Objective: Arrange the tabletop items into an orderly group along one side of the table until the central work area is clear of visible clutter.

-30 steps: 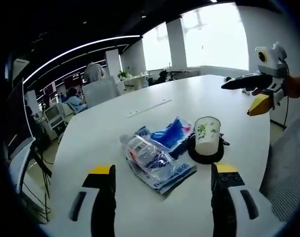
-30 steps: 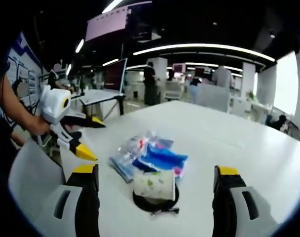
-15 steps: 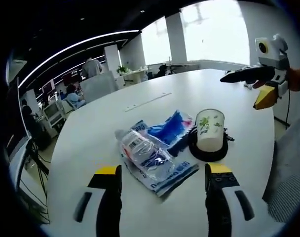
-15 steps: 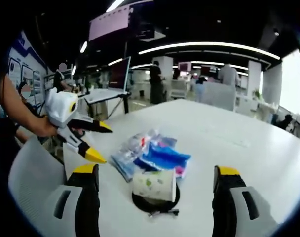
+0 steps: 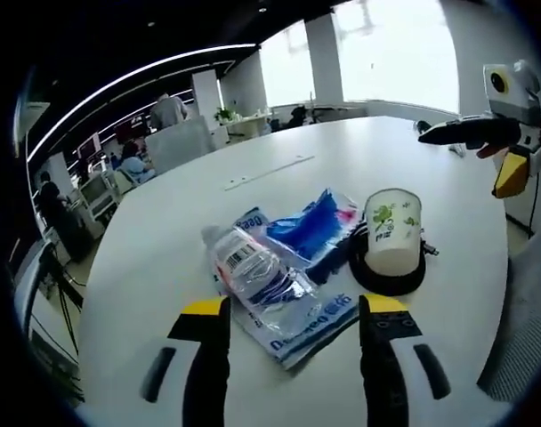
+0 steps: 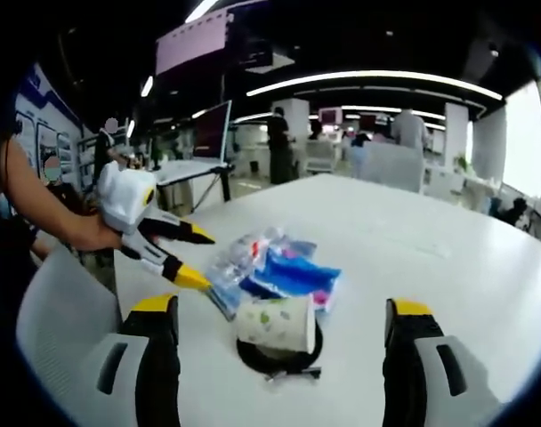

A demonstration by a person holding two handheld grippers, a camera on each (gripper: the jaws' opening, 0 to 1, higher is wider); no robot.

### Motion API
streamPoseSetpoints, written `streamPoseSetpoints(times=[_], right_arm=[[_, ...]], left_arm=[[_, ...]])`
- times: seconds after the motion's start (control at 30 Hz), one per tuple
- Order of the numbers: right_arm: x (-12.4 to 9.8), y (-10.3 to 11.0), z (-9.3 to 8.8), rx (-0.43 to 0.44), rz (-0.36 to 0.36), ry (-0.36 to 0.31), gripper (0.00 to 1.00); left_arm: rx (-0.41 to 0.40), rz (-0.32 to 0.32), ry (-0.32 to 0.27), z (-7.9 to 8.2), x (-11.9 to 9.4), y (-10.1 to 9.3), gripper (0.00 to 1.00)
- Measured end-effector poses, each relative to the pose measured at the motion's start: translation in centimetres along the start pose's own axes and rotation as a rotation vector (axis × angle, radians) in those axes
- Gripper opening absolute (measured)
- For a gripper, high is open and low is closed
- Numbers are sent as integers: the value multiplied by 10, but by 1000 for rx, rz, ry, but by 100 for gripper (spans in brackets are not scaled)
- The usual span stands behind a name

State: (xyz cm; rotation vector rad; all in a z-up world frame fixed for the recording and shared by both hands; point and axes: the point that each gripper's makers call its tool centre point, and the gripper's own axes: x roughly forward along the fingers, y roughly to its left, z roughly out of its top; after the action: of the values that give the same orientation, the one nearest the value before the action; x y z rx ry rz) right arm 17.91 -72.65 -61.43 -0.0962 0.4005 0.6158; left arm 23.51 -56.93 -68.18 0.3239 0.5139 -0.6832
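A crinkly clear plastic bag (image 5: 257, 276) lies on blue packets (image 5: 308, 227) mid-tabletop (image 5: 253, 191), with a white floral paper cup (image 5: 393, 231) touching them on a black round coaster (image 5: 386, 277). The left gripper (image 5: 293, 313) hangs just short of the bag, jaws wide apart, nothing held. The right gripper (image 6: 279, 313) is near the cup — jaws also wide open, empty

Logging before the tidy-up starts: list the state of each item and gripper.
Clear plastic bottle: lying on its side on the packets.
Blue plastic packets: flat, overlapping.
White floral paper cup: upside down on the black round coaster.
Left gripper: open, empty.
Right gripper: open, empty.
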Motion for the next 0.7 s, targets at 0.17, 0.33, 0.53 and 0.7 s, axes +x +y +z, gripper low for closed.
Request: streamPoseSetpoints(times=[0.17, 0.33, 0.53, 0.7], right_arm=[[-3, 0, -2, -3, -2, 7, 94], [-6, -2, -5, -9, 0, 19, 94], [-9, -6, -1, -8, -10, 13, 94], [-8, -6, -1, -9, -6, 19, 94]], left_arm=[[-26, 18, 11, 1, 12, 5, 57], [-49, 42, 22, 0, 22, 12, 55], [-60, 54, 34, -3, 26, 22, 57], [-52, 60, 39, -4, 23, 24, 54]])
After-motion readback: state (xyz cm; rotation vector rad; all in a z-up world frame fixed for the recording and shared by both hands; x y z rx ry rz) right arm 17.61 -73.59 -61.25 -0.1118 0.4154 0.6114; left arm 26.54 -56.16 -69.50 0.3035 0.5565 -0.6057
